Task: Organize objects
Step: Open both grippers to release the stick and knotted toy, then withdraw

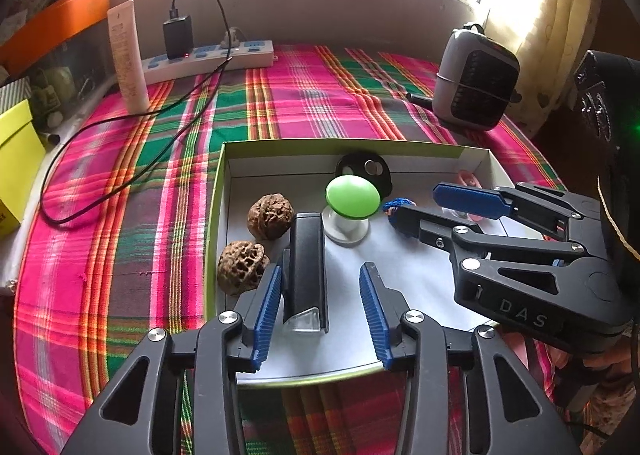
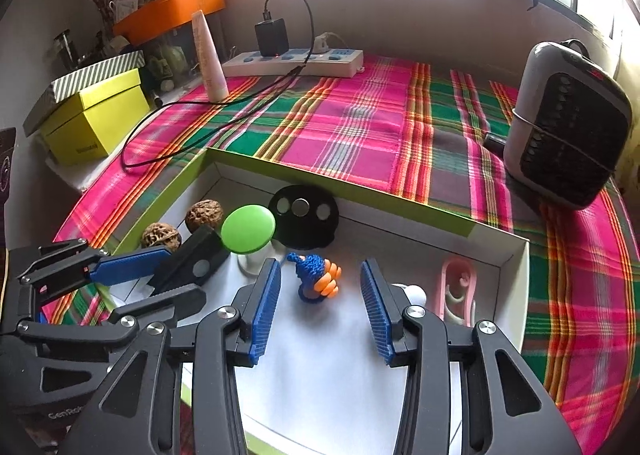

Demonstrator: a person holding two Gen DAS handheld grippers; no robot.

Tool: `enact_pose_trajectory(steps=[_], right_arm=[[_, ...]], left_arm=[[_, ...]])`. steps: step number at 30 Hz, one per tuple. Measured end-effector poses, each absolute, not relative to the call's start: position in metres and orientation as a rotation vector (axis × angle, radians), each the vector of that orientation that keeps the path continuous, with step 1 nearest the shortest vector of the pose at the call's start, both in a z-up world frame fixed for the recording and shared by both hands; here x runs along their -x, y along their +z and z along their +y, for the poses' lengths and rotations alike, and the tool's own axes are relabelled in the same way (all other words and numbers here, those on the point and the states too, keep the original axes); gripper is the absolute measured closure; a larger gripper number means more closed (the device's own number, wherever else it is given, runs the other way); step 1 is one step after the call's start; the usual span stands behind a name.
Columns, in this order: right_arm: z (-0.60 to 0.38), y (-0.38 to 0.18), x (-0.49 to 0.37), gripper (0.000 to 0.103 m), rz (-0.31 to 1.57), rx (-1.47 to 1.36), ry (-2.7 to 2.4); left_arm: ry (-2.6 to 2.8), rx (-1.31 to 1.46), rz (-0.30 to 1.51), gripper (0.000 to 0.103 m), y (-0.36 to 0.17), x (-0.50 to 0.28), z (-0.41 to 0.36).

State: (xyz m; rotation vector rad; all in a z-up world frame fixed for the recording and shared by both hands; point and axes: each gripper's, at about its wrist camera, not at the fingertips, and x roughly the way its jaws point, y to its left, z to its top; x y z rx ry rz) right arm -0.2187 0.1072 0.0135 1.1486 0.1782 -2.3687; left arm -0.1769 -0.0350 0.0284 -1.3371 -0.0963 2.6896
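An open box, white inside with a green rim (image 1: 218, 215) (image 2: 320, 175), lies on the plaid cloth. It holds two walnuts (image 1: 270, 217) (image 2: 204, 215), a green-capped mushroom-shaped thing (image 1: 352, 197) (image 2: 248, 229), a black round disc (image 1: 366, 171) (image 2: 304, 215) and a pink clip (image 2: 458, 287). A black oblong device (image 1: 306, 267) (image 2: 192, 261) lies between the jaws of my left gripper (image 1: 320, 279) (image 2: 180, 275), close to the left pad and clear of the right one. My right gripper (image 2: 320, 275) (image 1: 416, 201) stands open around a blue and orange crochet toy (image 2: 318, 277) (image 1: 394, 209) without pressing it.
At the back stand a white power strip (image 1: 208, 57) with a black charger (image 1: 178, 35) and its looping cable (image 1: 120, 183), and a white tube (image 1: 128, 55). A grey heater (image 1: 476, 83) stands at the right. A yellow box (image 2: 96, 119) and an orange box (image 2: 172, 9) sit at the left.
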Motion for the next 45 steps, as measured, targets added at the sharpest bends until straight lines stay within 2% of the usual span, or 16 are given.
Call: enact_pose_trajectory(steps=[10,45], right_arm=[[0.115,0.027,0.201,0.06,0.13,-1.112,-2.401],[0.156,0.029,0.109,0.06,-0.02,-1.093,-2.511]], left_arm=[[2.749,1.289,-0.076,0.059,0.043,0.163,-0.037],[2.74,1.181,-0.074,0.059,0.055,0.094,-0.016]])
